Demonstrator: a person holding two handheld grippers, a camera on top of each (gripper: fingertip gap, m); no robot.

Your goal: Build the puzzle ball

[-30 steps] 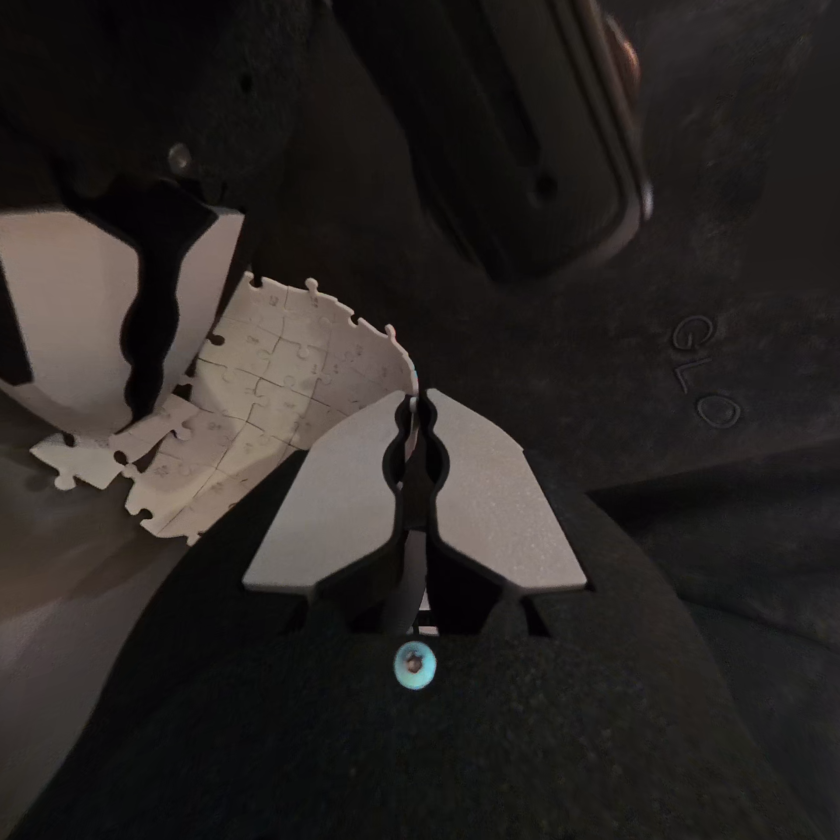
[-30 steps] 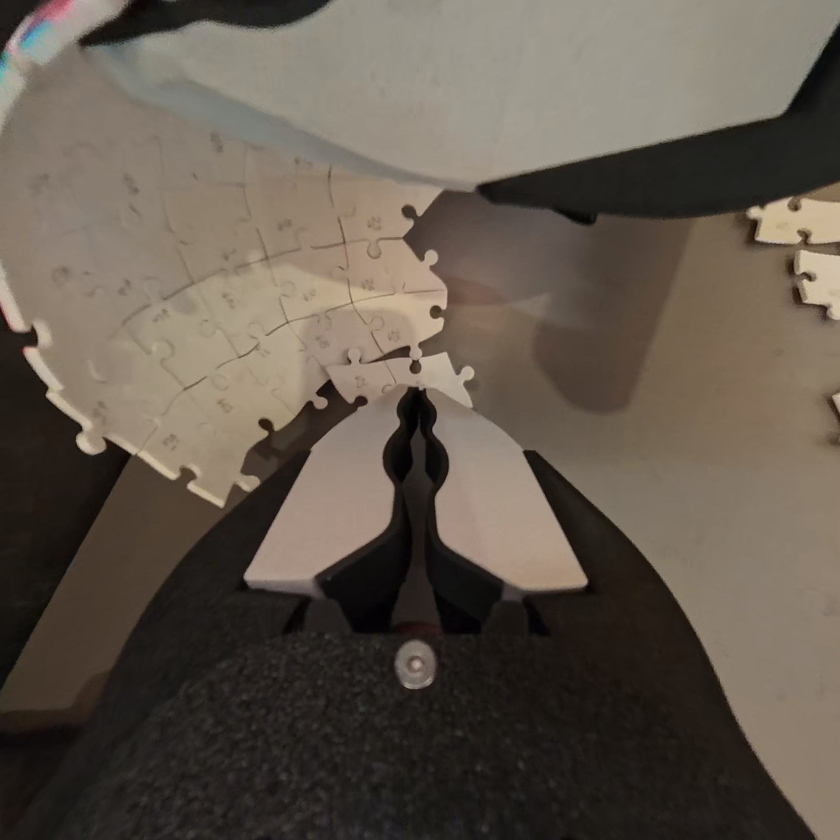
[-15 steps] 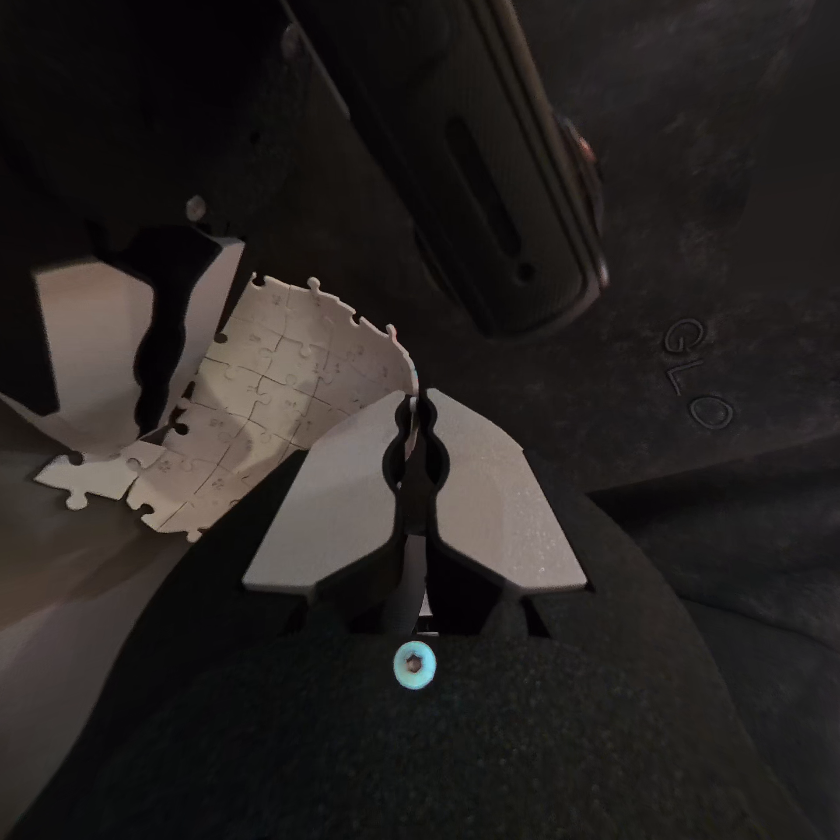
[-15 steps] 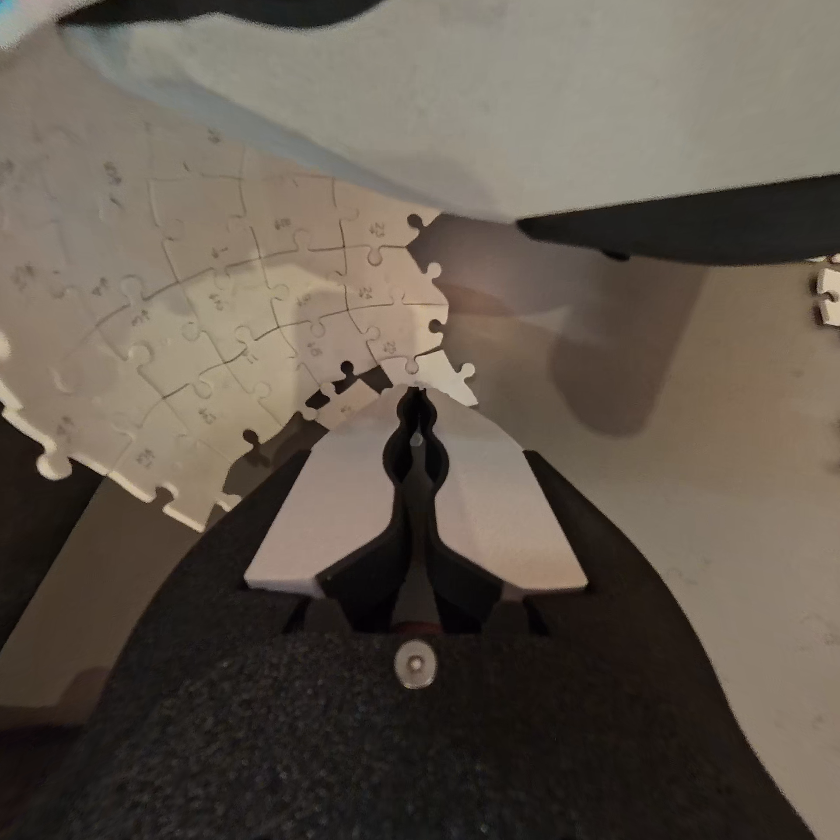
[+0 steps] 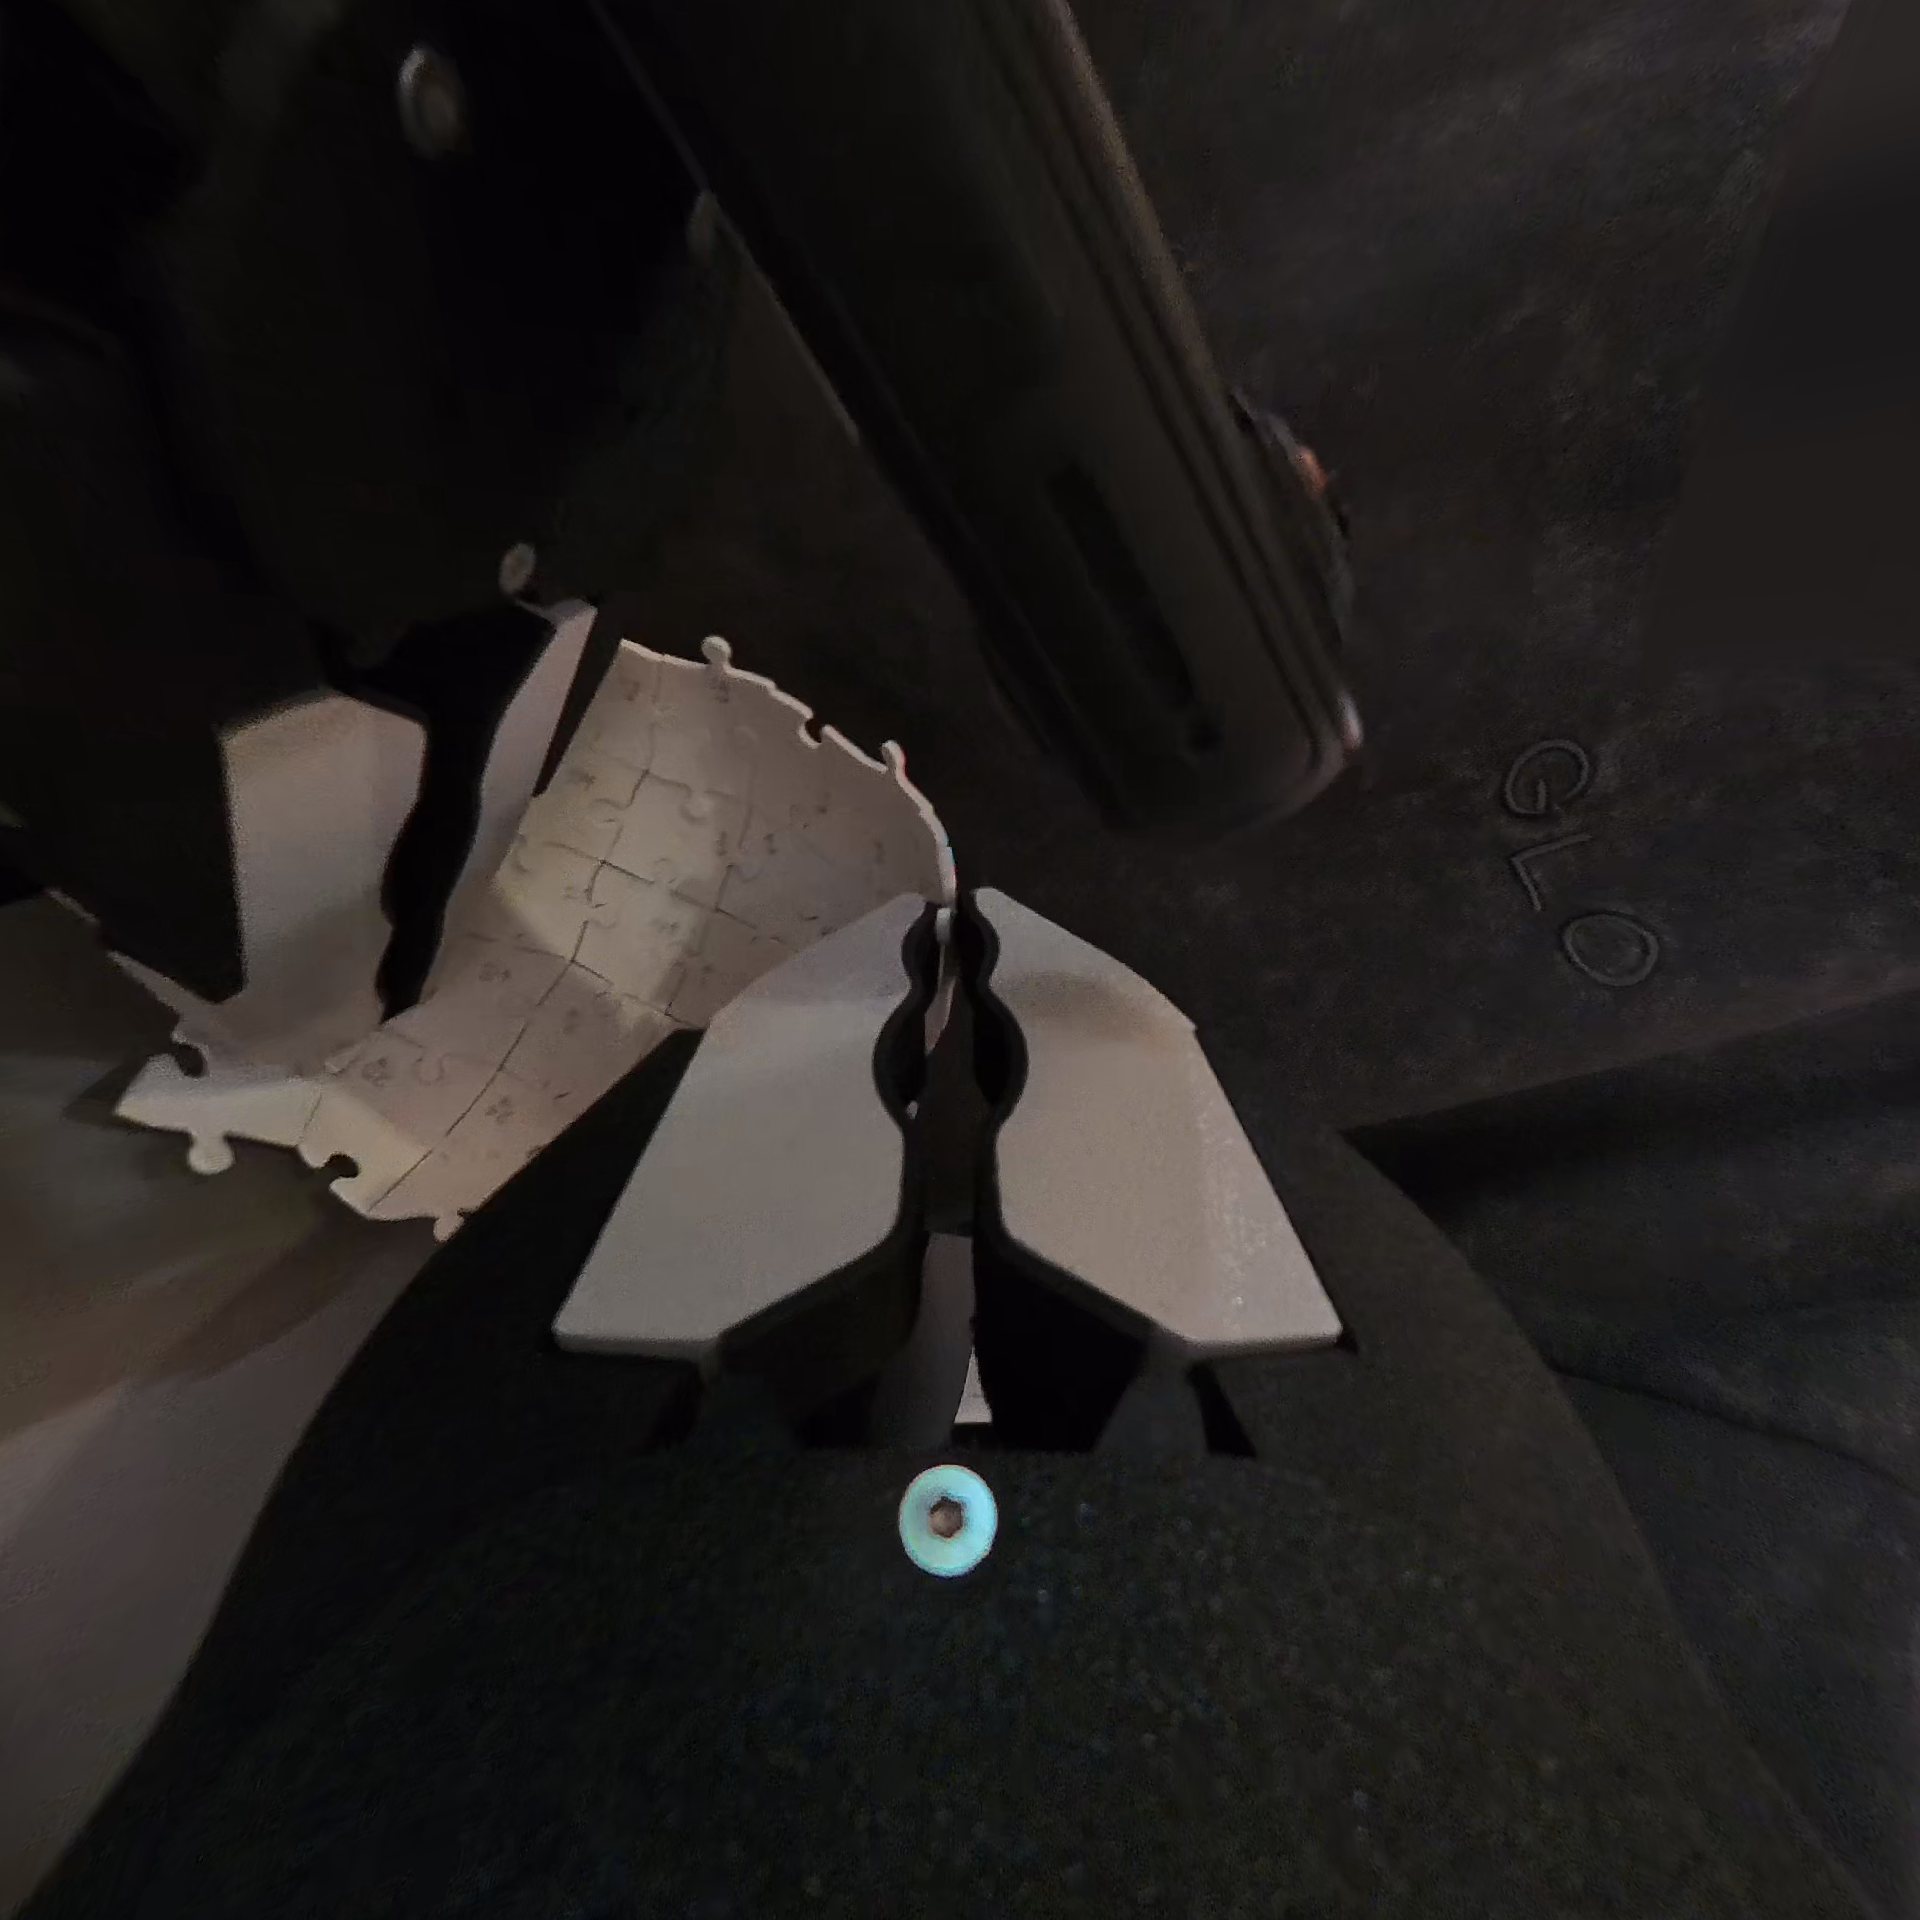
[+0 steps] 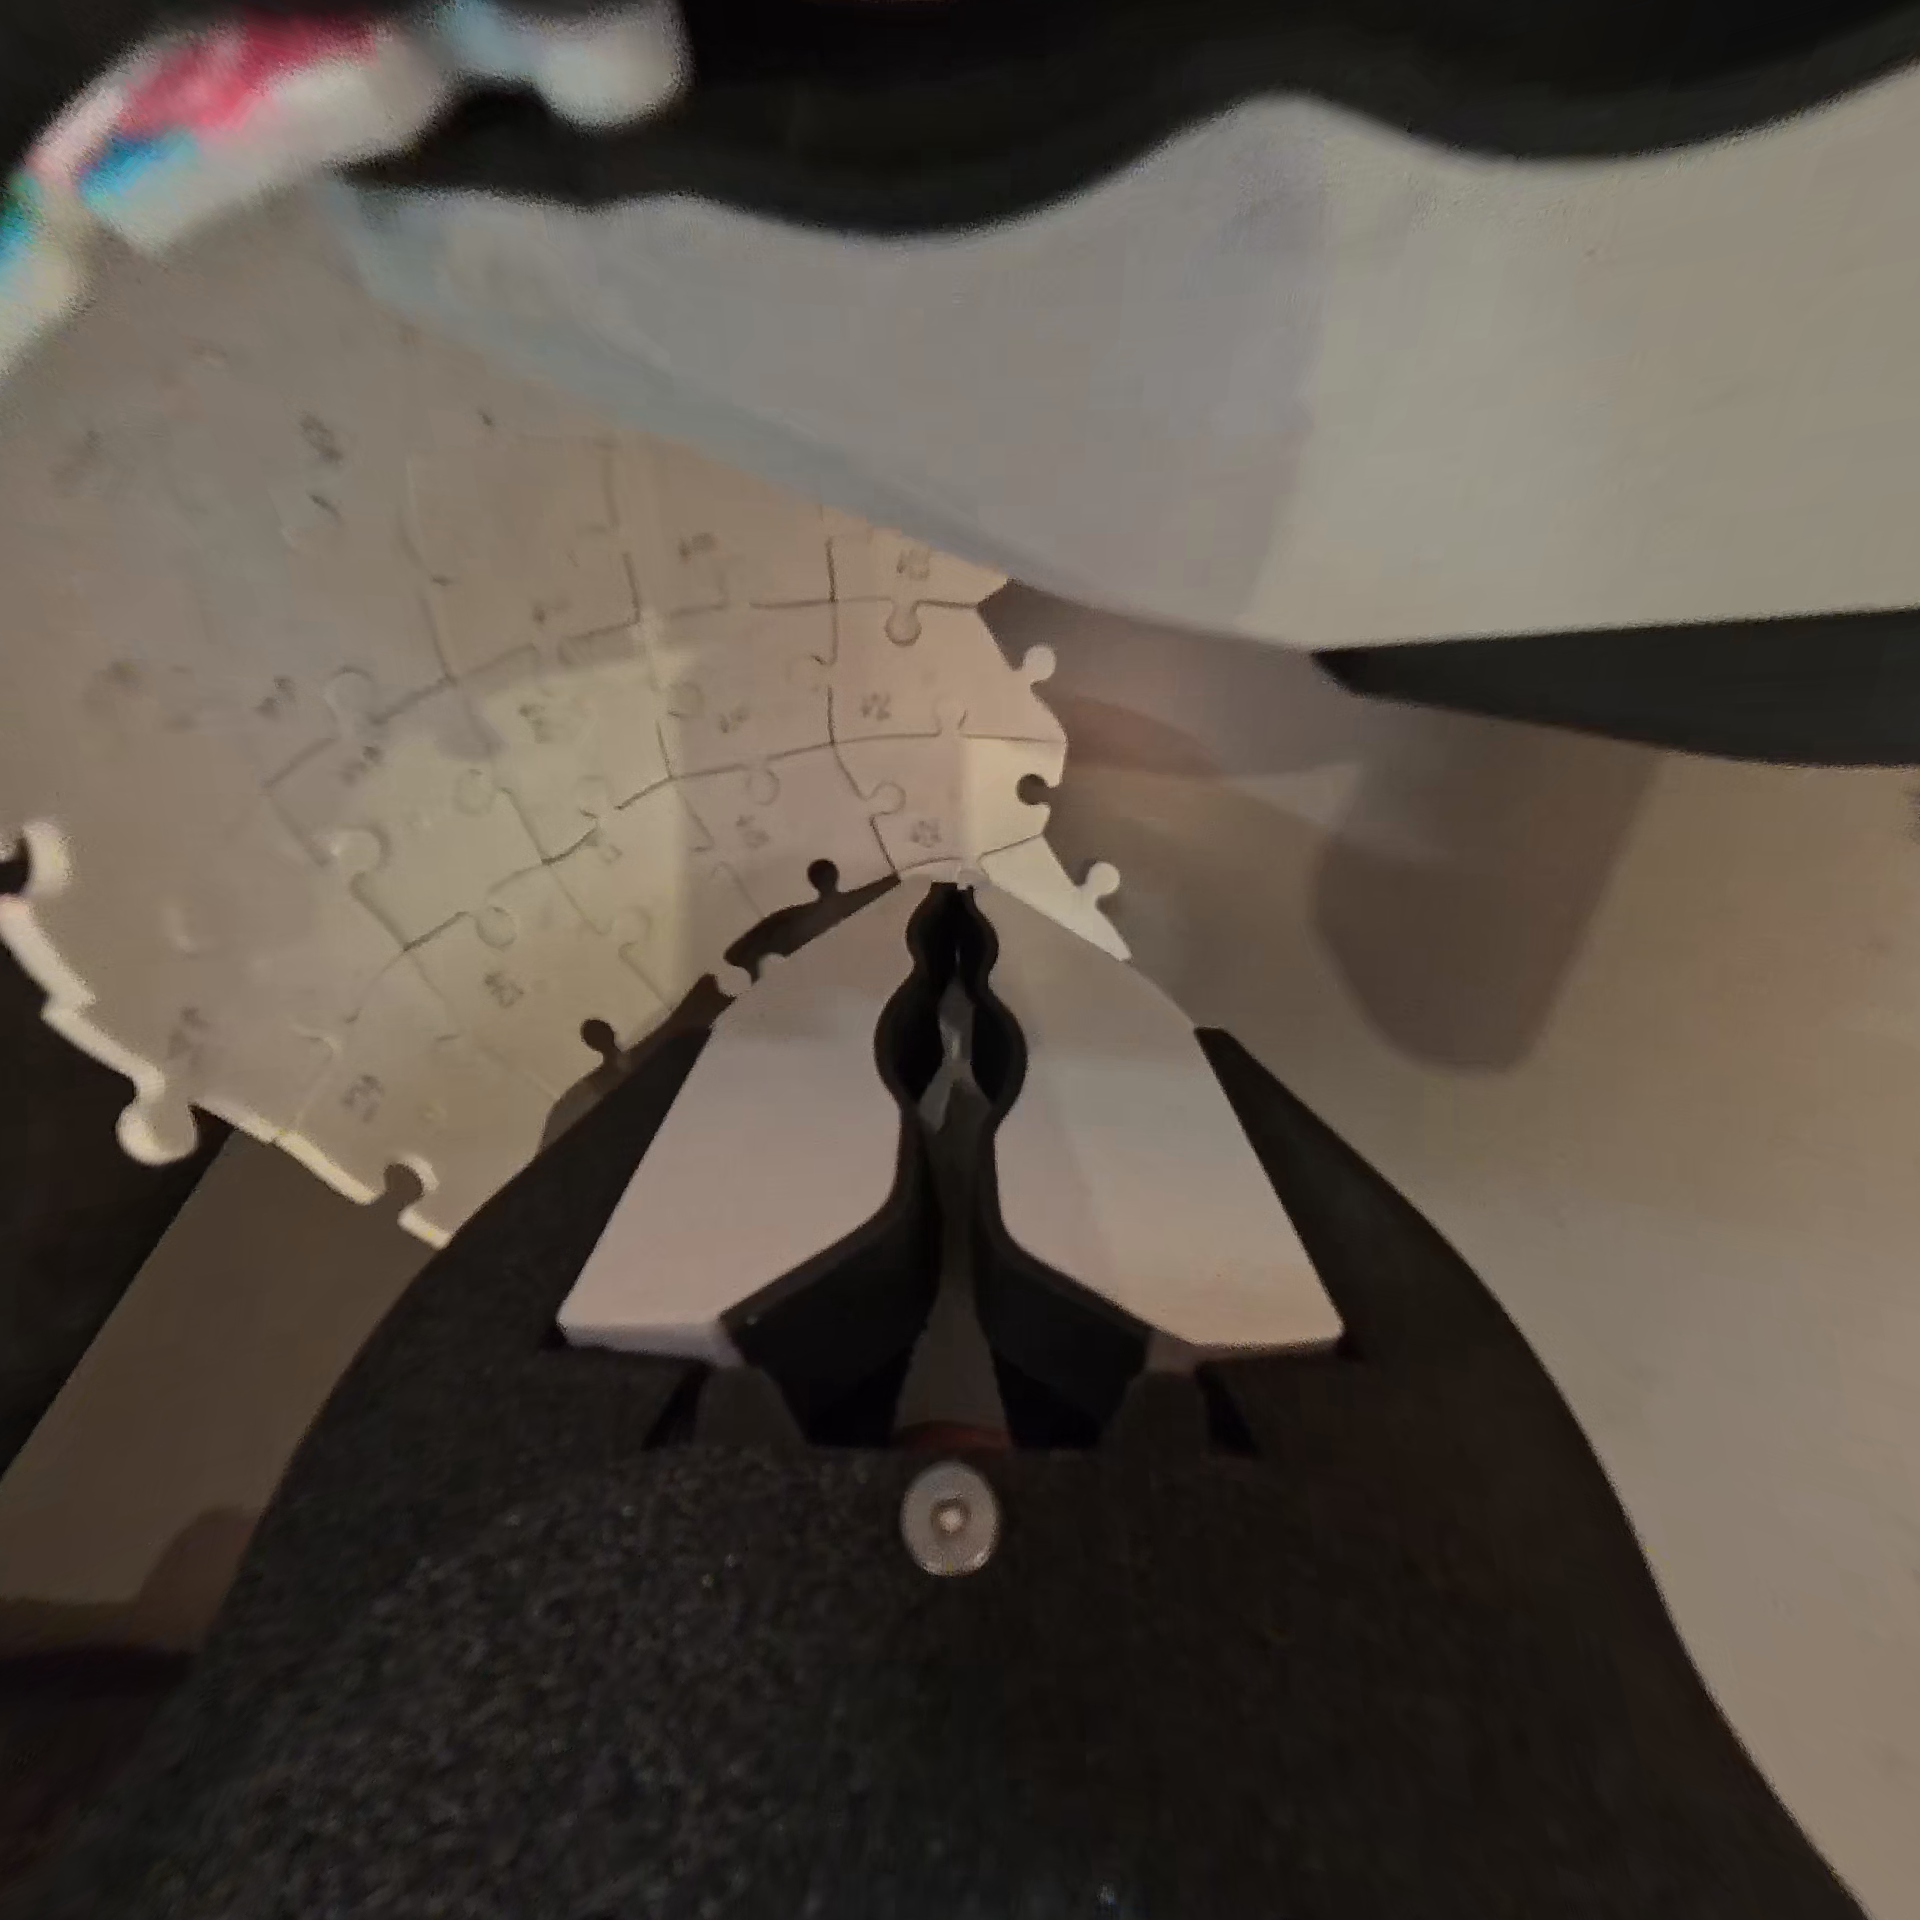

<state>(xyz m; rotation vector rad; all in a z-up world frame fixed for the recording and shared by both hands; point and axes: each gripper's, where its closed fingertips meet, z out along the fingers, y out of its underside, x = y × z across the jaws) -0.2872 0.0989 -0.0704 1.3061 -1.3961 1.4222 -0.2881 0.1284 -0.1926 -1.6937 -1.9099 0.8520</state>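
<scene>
The puzzle ball is a curved white shell of joined pieces [image 5: 665, 894], seen from its inner side; it also fills the left of the right wrist view [image 6: 499, 790]. My left gripper [image 5: 951, 914] is shut on the shell's right rim. My right gripper [image 6: 956, 899] is shut on a white puzzle piece [image 6: 1081, 914] that lies against the shell's lower edge. In the left wrist view the right gripper's white fingers [image 5: 312, 821] stand at the shell's left end over that piece [image 5: 208, 1101]. The left gripper's big white finger [image 6: 1403, 416] crosses the top of the right wrist view.
The beige table [image 6: 1662, 1403] lies under the shell. The right gripper's black body [image 5: 987, 436] hangs over the shell in the left wrist view. Dark fabric with raised letters [image 5: 1662, 623] fills the right there. A coloured strip of the shell's outer side [image 6: 156, 177] shows top left. Some 12 centimeters of space lies between my two pairs of fingers.
My right gripper has pushed its piece in against the shell's lower edge, and the shell now looks nearer. The loose pieces at the right have left the right wrist view.
</scene>
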